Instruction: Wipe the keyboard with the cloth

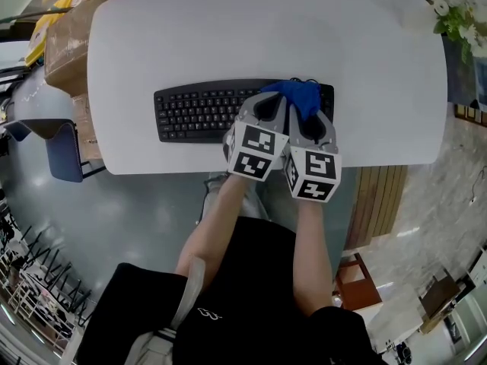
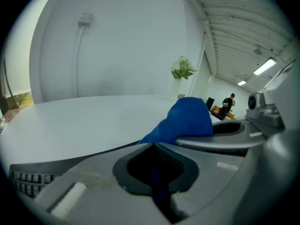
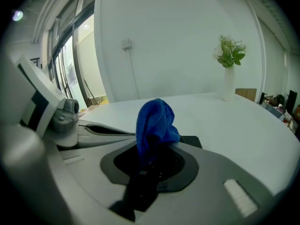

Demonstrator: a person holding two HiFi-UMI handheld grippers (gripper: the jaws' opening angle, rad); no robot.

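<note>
Two forearms reach forward from the body, holding the left claw (image 1: 268, 105) and right claw (image 1: 310, 120) side by side. Both are pressed together on one blue cloth (image 1: 298, 96), probably sharing the grip to steady it. The cloth sits bunched on the right end of the black keyboard (image 1: 199, 112), ready for wiping, on a white tabletop (image 1: 228, 36).

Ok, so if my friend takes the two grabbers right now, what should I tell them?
The left gripper is shut, with a blue strip of the cloth pinched in its jaws.
The right gripper is shut on the cloth, which bunches up above its jaws.
Both sit side by side at the right end of the keyboard on the table.
Done: cloth is gripped and at the keyboard. How much is wiped cannot be told.
Left: probably wipe the keys toward the left end.
</note>
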